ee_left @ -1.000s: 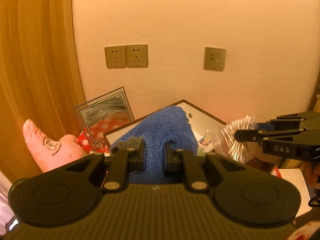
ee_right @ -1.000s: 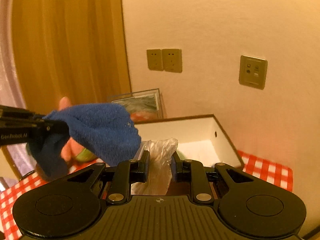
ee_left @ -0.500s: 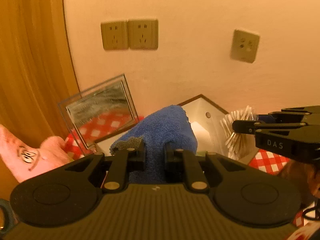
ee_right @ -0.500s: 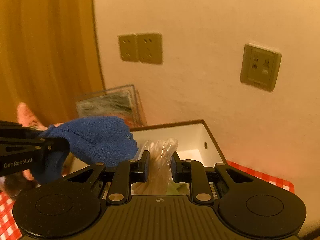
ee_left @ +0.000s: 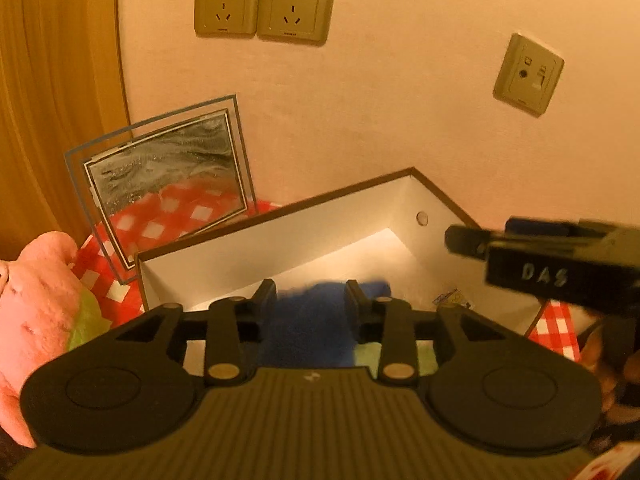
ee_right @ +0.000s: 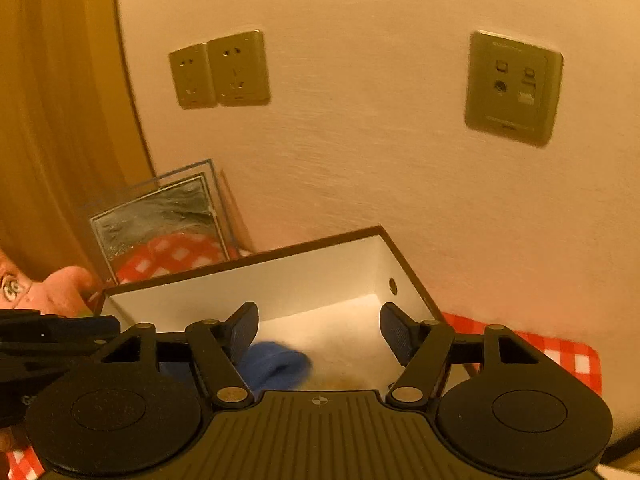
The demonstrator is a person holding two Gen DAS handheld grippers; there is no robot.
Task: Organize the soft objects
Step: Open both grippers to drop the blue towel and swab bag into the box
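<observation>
A blue towel (ee_left: 312, 320) lies blurred inside the white box (ee_left: 280, 236) with a brown rim, below my left gripper (ee_left: 311, 294), whose jaws stand apart with nothing clamped. The towel (ee_right: 276, 364) also shows in the right wrist view, low in the box (ee_right: 304, 276). My right gripper (ee_right: 318, 324) is wide open and empty above the box; the plastic bag is out of sight. A pink plush toy (ee_left: 36, 312) lies left of the box. A green patch (ee_left: 368, 354) shows in the box bottom.
A framed glass picture (ee_left: 168, 184) leans on the wall behind the box. A red checked tablecloth (ee_right: 560, 356) covers the table. Wall sockets (ee_left: 264, 4) are above. A wooden panel (ee_left: 52, 80) stands at the left. The right gripper (ee_left: 552, 268) crosses the left view.
Both grippers moved over the box and opened. The blue towel dropped from my left gripper into the box. The plastic bag left my right gripper and is out of sight.
</observation>
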